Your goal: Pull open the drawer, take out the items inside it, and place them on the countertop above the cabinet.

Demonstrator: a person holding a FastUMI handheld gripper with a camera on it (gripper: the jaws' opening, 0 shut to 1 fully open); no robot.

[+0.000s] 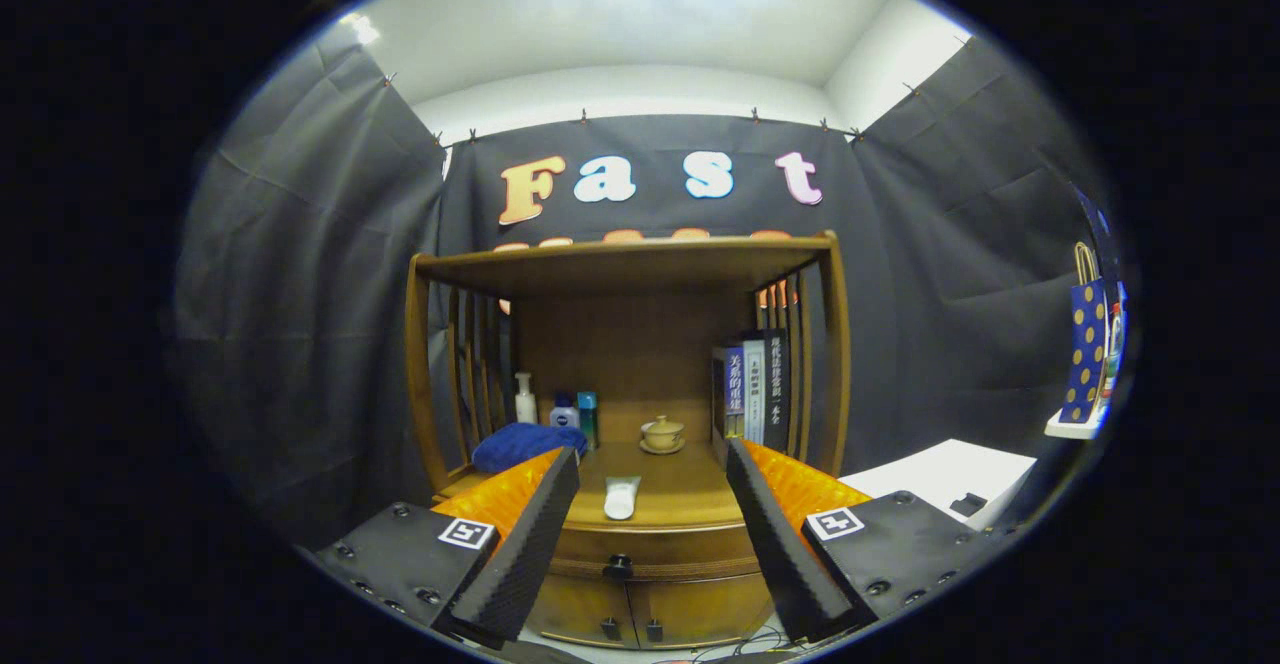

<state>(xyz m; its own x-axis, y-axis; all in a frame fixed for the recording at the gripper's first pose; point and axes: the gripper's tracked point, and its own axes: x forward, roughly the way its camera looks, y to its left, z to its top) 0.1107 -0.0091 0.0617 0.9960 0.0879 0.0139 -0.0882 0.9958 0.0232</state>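
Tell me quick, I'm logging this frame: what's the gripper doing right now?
Gripper: open, holding nothing, fingers spread either side of the closed drawer's knob, short of it.

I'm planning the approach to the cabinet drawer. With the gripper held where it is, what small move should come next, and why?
Probably ease the gripper forward and slightly down toward the drawer knob. The drawer looks closed, the fingers are spread wide with nothing between them, and the knob sits ahead of them, a little nearer the left finger, not yet within their grasp.

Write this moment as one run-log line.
gripper: open, holding nothing | drawer: closed, knob ahead between fingers | white tube: on countertop
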